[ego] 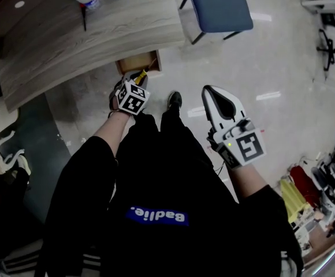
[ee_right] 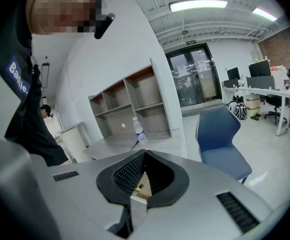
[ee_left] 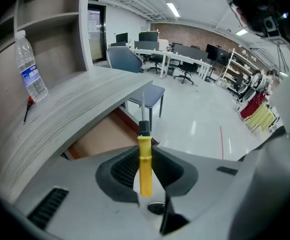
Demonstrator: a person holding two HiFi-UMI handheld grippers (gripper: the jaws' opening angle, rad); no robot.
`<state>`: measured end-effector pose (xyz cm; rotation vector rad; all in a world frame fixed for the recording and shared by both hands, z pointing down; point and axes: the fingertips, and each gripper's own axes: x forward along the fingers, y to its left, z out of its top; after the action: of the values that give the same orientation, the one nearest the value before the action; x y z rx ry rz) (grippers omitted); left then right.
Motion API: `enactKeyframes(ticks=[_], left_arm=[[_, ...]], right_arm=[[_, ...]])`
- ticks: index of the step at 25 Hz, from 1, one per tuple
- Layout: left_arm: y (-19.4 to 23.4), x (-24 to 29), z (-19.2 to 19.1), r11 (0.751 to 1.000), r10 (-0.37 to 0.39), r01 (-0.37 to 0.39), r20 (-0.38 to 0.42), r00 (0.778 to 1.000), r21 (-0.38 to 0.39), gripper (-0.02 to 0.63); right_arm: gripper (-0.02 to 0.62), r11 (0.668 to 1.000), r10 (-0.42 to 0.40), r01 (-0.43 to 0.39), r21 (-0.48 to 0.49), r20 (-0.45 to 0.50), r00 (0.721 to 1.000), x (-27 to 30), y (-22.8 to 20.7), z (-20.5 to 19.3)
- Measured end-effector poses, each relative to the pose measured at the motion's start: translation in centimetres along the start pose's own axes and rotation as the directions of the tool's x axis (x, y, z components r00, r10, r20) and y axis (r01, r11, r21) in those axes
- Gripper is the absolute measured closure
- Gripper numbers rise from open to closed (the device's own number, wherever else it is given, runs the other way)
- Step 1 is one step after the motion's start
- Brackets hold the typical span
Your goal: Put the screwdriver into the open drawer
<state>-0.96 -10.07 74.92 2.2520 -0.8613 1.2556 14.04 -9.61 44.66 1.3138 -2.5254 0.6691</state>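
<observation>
Near the open wooden drawer [ee_left: 102, 134], clamped the left gripper's [ee_left: 145, 153] ribbed black pads on a slim yellow-handled screwdriver [ee_left: 145, 169]. Held the right gripper's [ee_right: 143, 155] tips together, empty.

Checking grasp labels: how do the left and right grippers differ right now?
Left gripper grips the yellow screwdriver; right gripper is shut on nothing. Left is at the open drawer, screwdriver tip toward it; right hangs over floor, off to the side. Same build otherwise.

Head view looks steeply down; both gripper views share the desk [ee_left: 85, 104].
</observation>
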Motion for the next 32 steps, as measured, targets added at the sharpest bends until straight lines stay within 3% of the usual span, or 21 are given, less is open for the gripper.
enactKeyframes(ticks=[17, 32], left_arm=[[3.7, 5.8, -2.0, 0.996, 0.082, -0.085, -0.142, 0.986, -0.013, 0.531], [5.1, 9.0, -4.1, 0.995, 0.083, -0.092, -0.242, 0.967, -0.026, 0.531]], right_arm=[[0.566, 0.999, -0.033, 0.034, 0.009, -0.048, 0.998, -0.2, -1.5, -2.3], [0.566, 0.997, -0.061, 0.064, 0.040, -0.085, 0.995, -0.7, -2.4, -4.5]])
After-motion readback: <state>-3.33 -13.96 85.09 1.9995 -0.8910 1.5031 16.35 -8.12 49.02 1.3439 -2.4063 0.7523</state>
